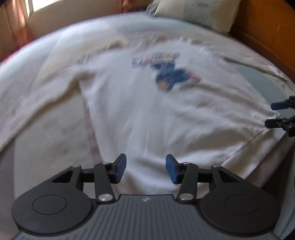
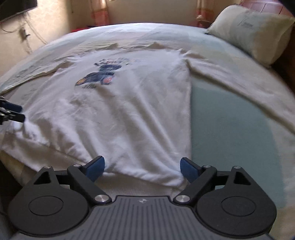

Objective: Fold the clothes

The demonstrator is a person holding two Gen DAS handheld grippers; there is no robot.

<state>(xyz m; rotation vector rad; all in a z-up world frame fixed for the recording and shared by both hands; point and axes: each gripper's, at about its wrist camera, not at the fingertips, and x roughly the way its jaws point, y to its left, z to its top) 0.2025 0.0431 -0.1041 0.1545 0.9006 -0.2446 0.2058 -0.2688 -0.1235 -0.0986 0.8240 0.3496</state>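
A white long-sleeved shirt (image 1: 138,110) (image 2: 119,110) with a blue printed figure (image 2: 103,73) lies spread front-up on the bed, its sleeves stretched out to both sides. My left gripper (image 1: 146,169) hovers open over the shirt's hem near one bottom corner, and no cloth is pinched between its blue pads. My right gripper (image 2: 142,169) stands wide open over the other bottom corner of the hem, its pads apart from the cloth. Each gripper also shows at the edge of the other's view: the right gripper (image 1: 276,114) and the left gripper (image 2: 16,112). The left wrist view is blurred.
The bed has a pale green sheet (image 2: 230,120). A pillow (image 2: 252,31) (image 1: 199,14) lies at the head end beside a wooden headboard (image 1: 267,37). The mattress edge runs just below the hem. Curtains and a wall with cables (image 2: 25,35) stand beyond the bed.
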